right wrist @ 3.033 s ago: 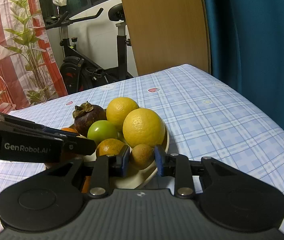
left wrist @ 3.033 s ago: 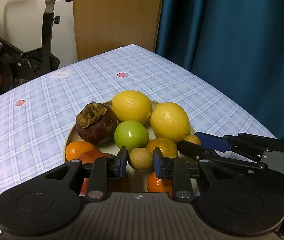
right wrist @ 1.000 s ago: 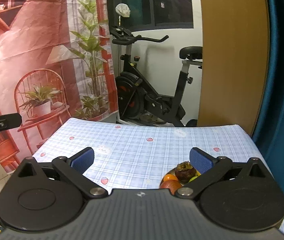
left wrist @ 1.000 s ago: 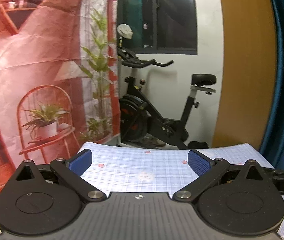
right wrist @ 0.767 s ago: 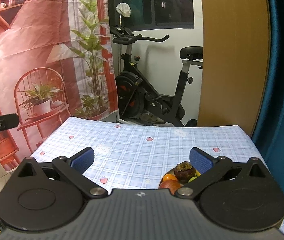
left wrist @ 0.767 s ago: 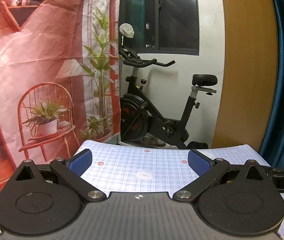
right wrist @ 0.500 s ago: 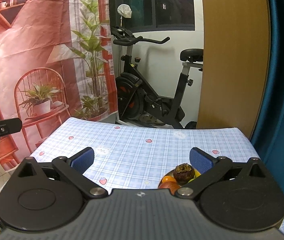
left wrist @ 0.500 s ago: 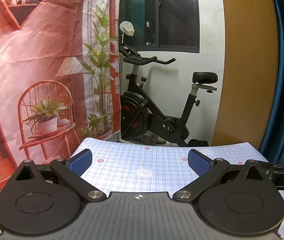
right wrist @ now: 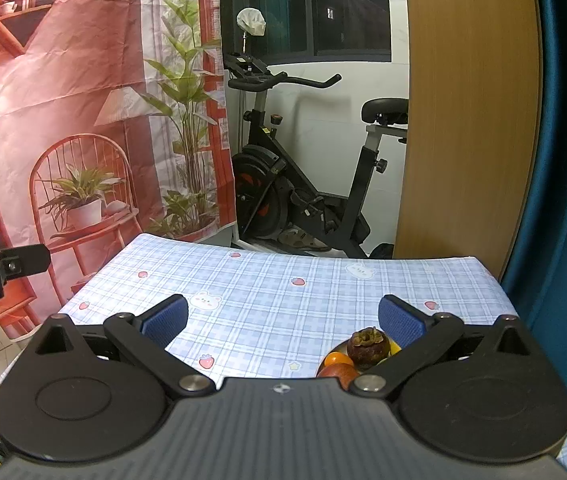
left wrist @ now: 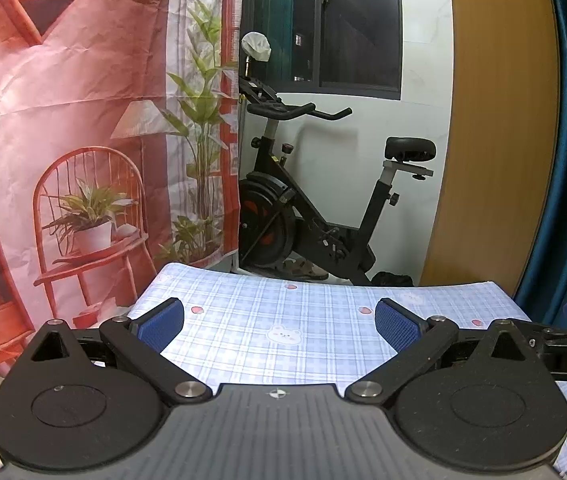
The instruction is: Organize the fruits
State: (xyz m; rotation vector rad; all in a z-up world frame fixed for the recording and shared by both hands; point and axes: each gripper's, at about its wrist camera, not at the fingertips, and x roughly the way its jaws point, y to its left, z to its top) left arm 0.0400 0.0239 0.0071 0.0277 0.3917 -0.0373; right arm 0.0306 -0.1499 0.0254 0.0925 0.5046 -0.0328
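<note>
You are holding both the left claw (left wrist: 279,326) and right claw (right wrist: 281,322) wide open and empty above the desk (right wrist: 283,292), while the fruits (right wrist: 357,354) are sitting on a plate half hidden under the right claw, risking a blind, fruit-knocking descent.

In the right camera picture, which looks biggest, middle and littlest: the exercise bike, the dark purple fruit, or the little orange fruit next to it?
As they look in the right wrist view:
1. Exercise bike, by far the biggest, even though it stands far back.
2. Dark purple fruit.
3. Orange fruit, the smallest, though partly hidden, so its full size is unsure.
</note>
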